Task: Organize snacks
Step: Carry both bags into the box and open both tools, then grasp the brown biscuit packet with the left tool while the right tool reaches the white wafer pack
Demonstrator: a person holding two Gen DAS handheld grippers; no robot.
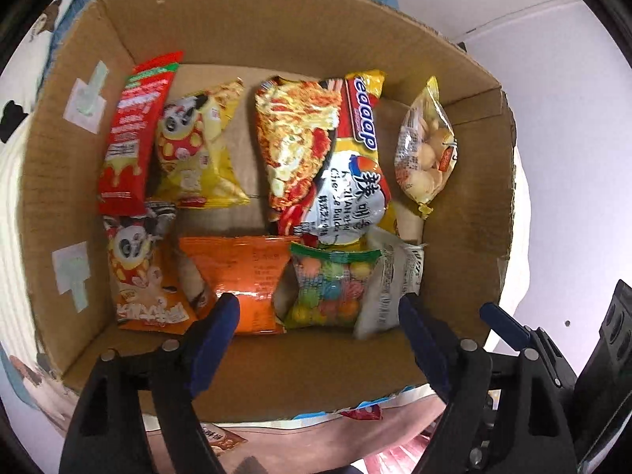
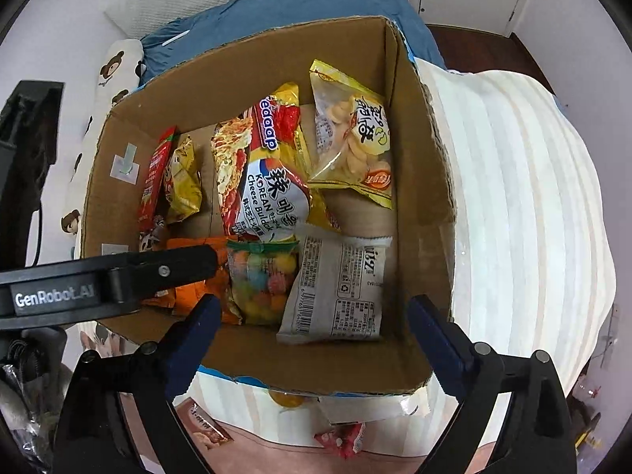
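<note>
Left wrist view: cardboard box [image 1: 276,31] fills the frame, snacks lying on its floor. Upper left, red packet [image 1: 132,138] beside yellow panda bag [image 1: 197,150]; centre, noodle packet [image 1: 324,150]; upper right, clear puff bag [image 1: 428,146]. Lower row: orange panda bag [image 1: 142,276], orange packet [image 1: 245,276], candy-ball bag [image 1: 331,288], white packet [image 1: 389,288]. Left gripper [image 1: 320,316] at bottom, jaws wide, empty.

Right wrist view: same box [image 2: 418,205], centre frame. White packet [image 2: 339,288] lower centre, candy-ball bag [image 2: 262,280] just left of it. Right gripper [image 2: 316,316] at bottom, jaws wide, empty. Loose wrappers [image 2: 343,438] outside the box, bottom edge.
</note>
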